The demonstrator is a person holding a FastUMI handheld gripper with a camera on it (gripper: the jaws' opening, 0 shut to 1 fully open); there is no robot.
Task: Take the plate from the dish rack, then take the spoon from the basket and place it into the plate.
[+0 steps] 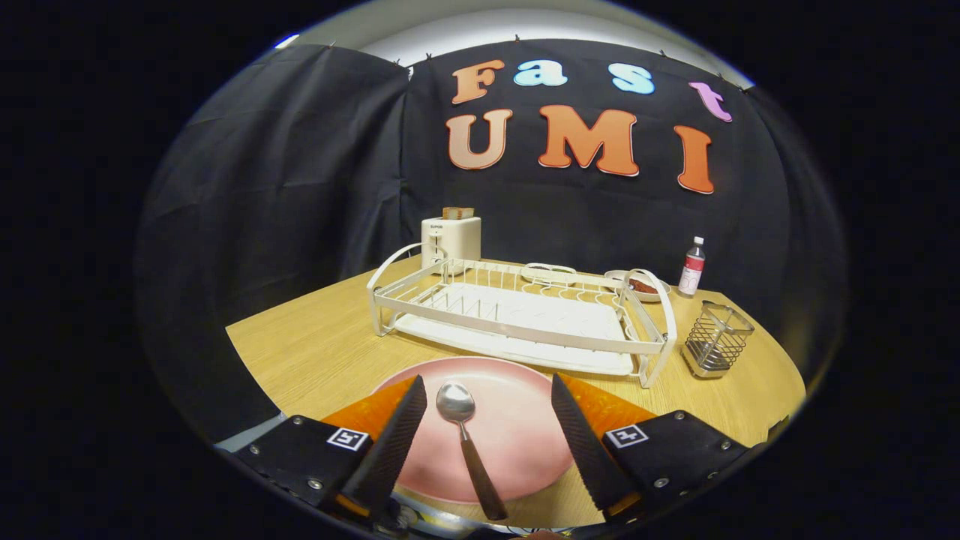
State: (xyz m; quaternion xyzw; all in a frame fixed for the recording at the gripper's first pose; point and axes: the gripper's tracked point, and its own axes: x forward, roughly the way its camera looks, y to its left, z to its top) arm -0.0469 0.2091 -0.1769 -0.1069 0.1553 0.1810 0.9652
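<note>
A pink plate (517,427) lies flat on the wooden table, just in front of the white dish rack (517,315). On the plate rests a spoon (465,435) with a silver bowl and a dark handle, its handle pointing back toward me. My gripper (487,405) hovers over the plate with its two dark fingers spread wide, one on each side of the spoon and not touching it. The wire basket (716,337) stands to the right of the rack and looks empty.
A white toaster (451,238) with bread in it stands behind the rack's left end. Small dishes (637,285) and a bottle (691,266) sit at the back right. The table's edge runs close on the left.
</note>
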